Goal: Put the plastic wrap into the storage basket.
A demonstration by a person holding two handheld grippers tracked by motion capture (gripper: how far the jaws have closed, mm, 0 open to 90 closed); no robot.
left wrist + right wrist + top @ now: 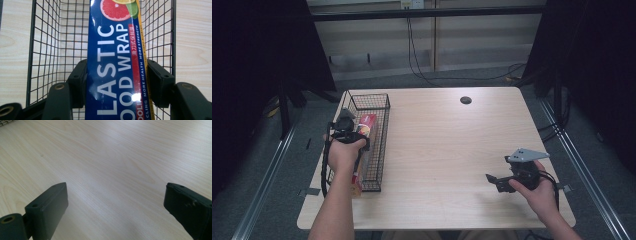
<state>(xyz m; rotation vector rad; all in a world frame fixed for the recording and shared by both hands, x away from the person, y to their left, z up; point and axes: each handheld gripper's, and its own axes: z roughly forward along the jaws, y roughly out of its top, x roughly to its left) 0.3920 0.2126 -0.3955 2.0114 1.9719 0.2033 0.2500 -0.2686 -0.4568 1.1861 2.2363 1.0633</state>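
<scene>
A long blue box of plastic food wrap [115,50], with citrus fruit printed at its far end, lies lengthwise inside a black wire basket [50,37]. My left gripper [117,67] is shut on the box, one jaw pressed against each long side. From above, the box [367,124] and the left gripper [349,132] sit in the basket [384,145] at the table's left edge. Near the front right corner, my right gripper [492,180] hovers low over bare wood. Its jaws [116,192] stand wide open with nothing between them.
The light wooden table [447,150] has a small black round cap [466,100] near its far edge. Cables run along the floor beyond the table. Dark curtains and metal rails flank both sides.
</scene>
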